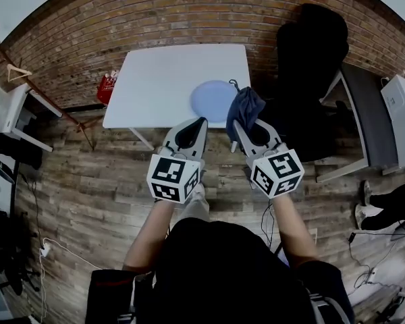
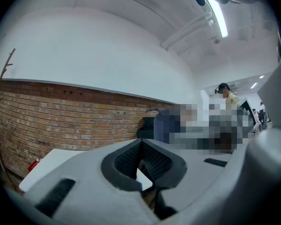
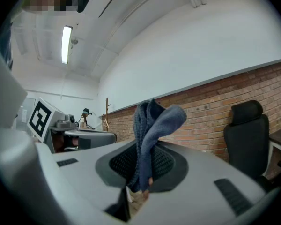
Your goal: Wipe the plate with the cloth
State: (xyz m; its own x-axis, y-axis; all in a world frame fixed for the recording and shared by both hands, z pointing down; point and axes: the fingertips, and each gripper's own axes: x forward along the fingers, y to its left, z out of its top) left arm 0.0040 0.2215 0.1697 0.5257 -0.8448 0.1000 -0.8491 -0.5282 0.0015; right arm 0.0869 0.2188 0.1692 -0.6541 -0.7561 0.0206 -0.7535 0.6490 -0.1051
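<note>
Left gripper (image 2: pixel 140 145): the fingers are pressed together at their tips with nothing between them. Only a sliver of the white table (image 1: pixel 158 79) shows through the slot lower down.

Right gripper (image 3: pixel 141 150): the fingers pinch a dark blue cloth (image 3: pixel 155 120), which stands up out of the ribbed pads (image 3: pixel 165 162) and folds over toward 2 o'clock.

Seen from the head view, both grippers are held side by side in front of the person, their tips just short of the table's near edge. Each one carries a cube (image 1: pixel 173 177) printed with black-and-white square markers.

The pale blue plate (image 1: pixel 212 100) lies on the table near that edge, at 12 o'clock from the left gripper. The cloth rises at 12 o'clock from the right gripper and sits against the plate's rim at 3 o'clock. Whether it touches the plate cannot be told.

A black office chair (image 1: pixel 312 46) stands at 1 o'clock from the plate, close to the table's far right corner. A small red thing (image 1: pixel 107 86) sits on the floor by the table's left side, at 9 o'clock from the plate. A brick wall (image 1: pixel 121 19) runs behind the table, and the plank floor (image 1: pixel 94 181) spreads under the grippers.

In the right gripper view, a person (image 3: pixel 85 116) stands far off at 9 o'clock, beyond a rounded desk (image 3: pixel 84 136).
</note>
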